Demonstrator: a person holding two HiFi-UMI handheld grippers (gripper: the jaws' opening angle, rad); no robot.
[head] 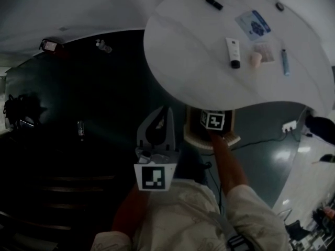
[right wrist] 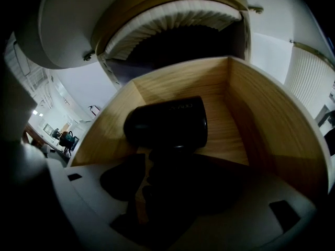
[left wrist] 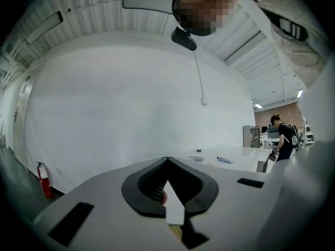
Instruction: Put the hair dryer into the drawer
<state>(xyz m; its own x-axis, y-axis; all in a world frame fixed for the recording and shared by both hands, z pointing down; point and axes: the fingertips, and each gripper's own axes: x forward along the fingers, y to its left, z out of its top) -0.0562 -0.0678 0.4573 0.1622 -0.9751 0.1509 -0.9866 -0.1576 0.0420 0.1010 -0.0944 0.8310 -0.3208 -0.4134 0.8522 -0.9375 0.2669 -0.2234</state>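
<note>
The black hair dryer (right wrist: 167, 122) lies with its barrel across the floor of an open wooden drawer (right wrist: 272, 119). Its handle runs back between the jaws of my right gripper (right wrist: 162, 156), which looks shut on it. In the head view the right gripper (head: 213, 120) reaches into that drawer (head: 230, 139) just under the edge of the round white table (head: 188, 51); its jaws are hidden there. My left gripper (head: 165, 113) hovers left of the drawer over the dark floor. Seen in its own view, the left gripper (left wrist: 167, 160) is shut and holds nothing.
On the tabletop lie a white tube (head: 233, 51), a blue pen (head: 285, 61), a printed card (head: 253, 24) and a small black object (head: 213, 3). A power strip (head: 289, 125) with its cable sits on the floor at right. A person (left wrist: 282, 135) stands far behind.
</note>
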